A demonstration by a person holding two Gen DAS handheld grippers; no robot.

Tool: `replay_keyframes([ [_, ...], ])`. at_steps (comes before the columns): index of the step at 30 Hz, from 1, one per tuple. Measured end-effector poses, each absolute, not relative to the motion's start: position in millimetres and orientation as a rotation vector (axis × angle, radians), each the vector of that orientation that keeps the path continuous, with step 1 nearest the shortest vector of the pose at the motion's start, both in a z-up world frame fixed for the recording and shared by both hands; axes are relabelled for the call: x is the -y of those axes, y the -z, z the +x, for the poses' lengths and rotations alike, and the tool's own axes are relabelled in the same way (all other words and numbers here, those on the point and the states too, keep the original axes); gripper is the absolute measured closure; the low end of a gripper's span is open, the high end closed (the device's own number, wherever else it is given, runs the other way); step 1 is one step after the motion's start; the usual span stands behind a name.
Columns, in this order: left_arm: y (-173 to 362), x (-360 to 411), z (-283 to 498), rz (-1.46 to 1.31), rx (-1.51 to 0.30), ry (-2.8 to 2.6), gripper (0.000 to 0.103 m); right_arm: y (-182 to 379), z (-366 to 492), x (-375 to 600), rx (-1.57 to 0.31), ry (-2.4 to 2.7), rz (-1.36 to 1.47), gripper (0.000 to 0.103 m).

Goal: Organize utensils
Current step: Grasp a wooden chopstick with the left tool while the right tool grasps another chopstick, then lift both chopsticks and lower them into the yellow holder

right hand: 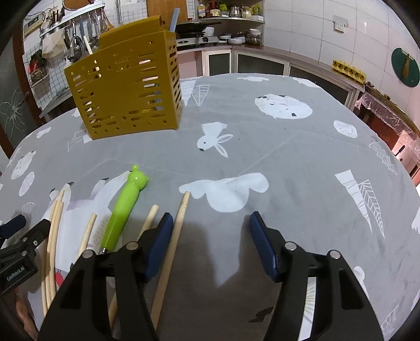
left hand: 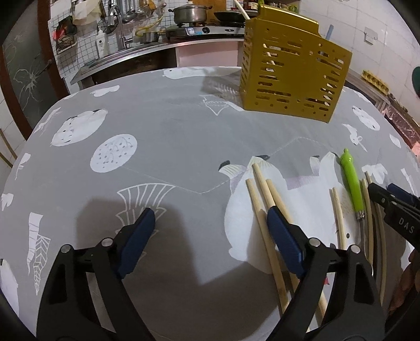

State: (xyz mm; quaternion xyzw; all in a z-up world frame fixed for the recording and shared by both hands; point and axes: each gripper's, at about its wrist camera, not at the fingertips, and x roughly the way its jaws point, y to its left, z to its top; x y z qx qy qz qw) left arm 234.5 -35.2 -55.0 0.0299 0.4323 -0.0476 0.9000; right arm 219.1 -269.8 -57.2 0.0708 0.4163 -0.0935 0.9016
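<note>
A yellow slotted utensil holder (left hand: 291, 73) (right hand: 126, 86) stands at the table's far side with a few sticks in it. Several wooden chopsticks (left hand: 258, 199) (right hand: 181, 217) and a green-handled utensil (left hand: 350, 178) (right hand: 126, 204) lie on the grey patterned cloth. My left gripper (left hand: 210, 212) is open low over the cloth, its right finger (left hand: 284, 236) lying over the left bunch of chopsticks. My right gripper (right hand: 211, 217) (left hand: 384, 188) is open too. One chopstick lies just inside its left finger (right hand: 157, 244), untouched by the other finger. The left gripper (right hand: 31, 223) shows at the right wrist view's left edge.
A grey tablecloth with white prints (left hand: 170, 136) covers the round table. Behind it are a sink counter with a tap (left hand: 118, 23), a stove with a pot (left hand: 190, 14), and a tiled wall. Part of a hand (left hand: 409, 275) shows at the right edge.
</note>
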Motion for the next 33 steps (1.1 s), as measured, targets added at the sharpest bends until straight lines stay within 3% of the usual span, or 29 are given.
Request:
replay_keyframes([
  [4,57,41,239,0.063,-0.916,0.093,0.026,58,225,264,-0.876,0.208,0.104,0.045],
  [7,56,46,242,0.070,-0.920,0.083,0.035,56,231,260,-0.881,0.197,0.078,0.059],
  [14,51,66,246,0.122,-0.940,0.125,0.078,54,235,265,-0.894,0.165,0.131,0.087],
  [20,49,61,261,0.060,-0.996,0.137,0.094,52,244,276,-0.933,0.143,0.202,0.094],
  [33,37,54,261,0.011,-0.971,0.133,0.097,29,234,287,-0.863,0.130,0.240,0.097],
])
